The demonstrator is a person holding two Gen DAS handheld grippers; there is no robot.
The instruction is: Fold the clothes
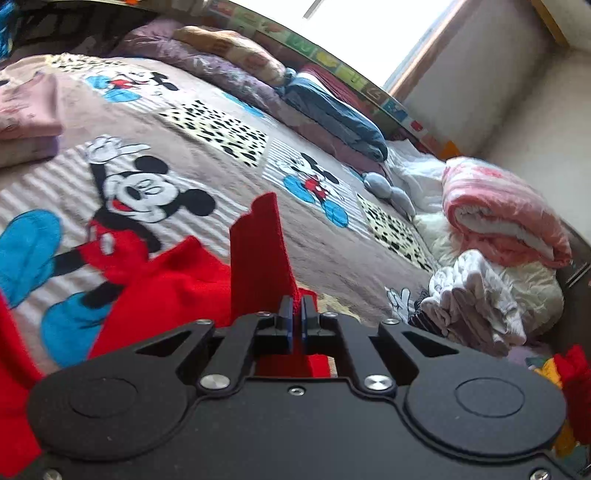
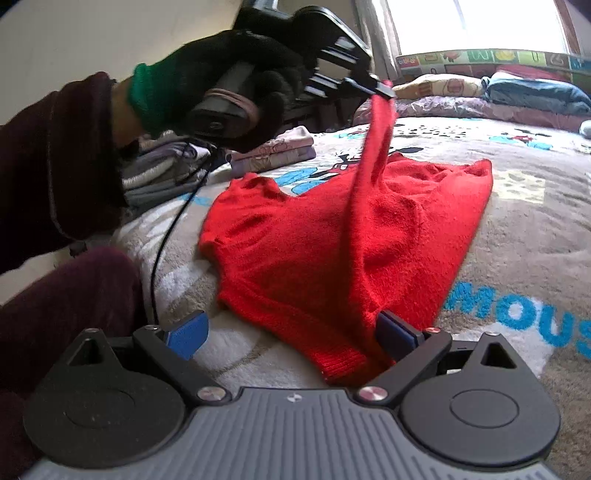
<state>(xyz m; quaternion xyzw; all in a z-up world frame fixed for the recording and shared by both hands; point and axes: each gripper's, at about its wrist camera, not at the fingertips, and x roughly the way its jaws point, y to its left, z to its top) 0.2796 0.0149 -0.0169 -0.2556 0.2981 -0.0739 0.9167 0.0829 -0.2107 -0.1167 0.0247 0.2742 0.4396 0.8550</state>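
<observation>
Left gripper [image 1: 297, 301]: I have it pinching a sleeve of the red sweater [image 2: 332, 236], lifted.
Right gripper [image 2: 291, 332]: mine, spread wide.
Sweater: spread on the Mickey Mouse blanket [image 2: 517, 229], near its front edge.

Red sweater [image 2: 325, 240], grey cartoon-mouse blanket [image 1: 207, 122], blk glove [image 2: 221, 81], blue-padded tongs [image 2: 291, 334]

Bed [image 1: 229, 122] covered by a cartoon-mouse blanket [image 2: 517, 229], rolled quilts [image 1: 332, 107] along its far edge, stood against a pale wall [image 1: 517, 92]; daylight entered through a bright window [image 1: 369, 33] beyond.
</observation>
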